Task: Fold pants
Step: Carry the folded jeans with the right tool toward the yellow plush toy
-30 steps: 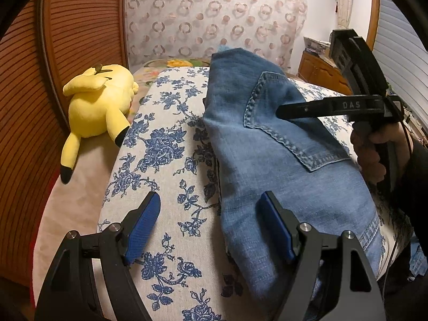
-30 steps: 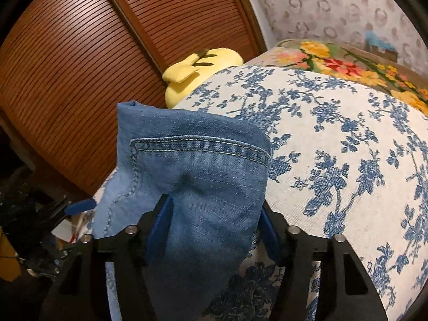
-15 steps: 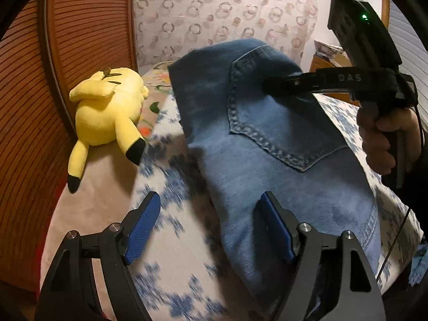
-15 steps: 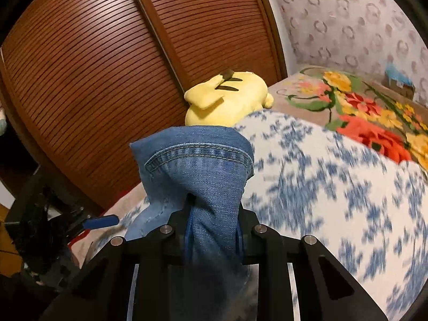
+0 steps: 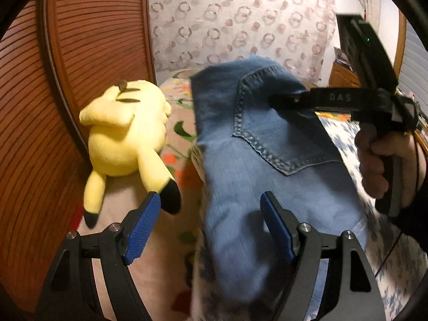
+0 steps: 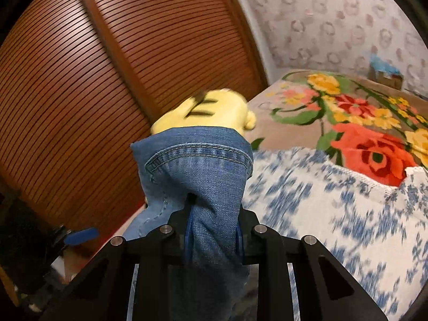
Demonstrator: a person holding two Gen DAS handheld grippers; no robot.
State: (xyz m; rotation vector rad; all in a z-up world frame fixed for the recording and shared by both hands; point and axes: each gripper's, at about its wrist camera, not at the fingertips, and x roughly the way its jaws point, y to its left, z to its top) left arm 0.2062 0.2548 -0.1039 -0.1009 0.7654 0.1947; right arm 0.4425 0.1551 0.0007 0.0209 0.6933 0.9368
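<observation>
From the left wrist view, the left claw (image 5: 211,224) stands wide apart with nothing clamped; its right blue pad lies against the blue jeans (image 5: 267,165), its left pad sits in front of the black-tipped foot of a yellow plush toy (image 5: 125,139). The jeans are draped over the bed, back pocket up, their far end raised where the right claw (image 5: 278,101) bites into the denim. A hand (image 5: 385,160) grips that claw's handle at the right. The plush toy lies on a beige flowered blanket (image 5: 176,133) beside a brown slatted wardrobe door (image 5: 67,80). Behind stands a wall with ring-patterned paper (image 5: 240,26), and a wooden cabinet (image 5: 345,77) shows far right.

From the right wrist view, the right claw (image 6: 214,230) has just closed in and is pinched tight on a bunched fold of the jeans (image 6: 198,165), whose stitched hem stands up in front of the plush toy (image 6: 211,109). Below right spreads the bed's white cover with blue flowers (image 6: 334,214), blurred, lying over the blanket (image 6: 361,133) with its big red and yellow blooms. The slatted door (image 6: 107,80) fills the left, and the other claw's blue pad (image 6: 80,235) peeks in low at the left.
</observation>
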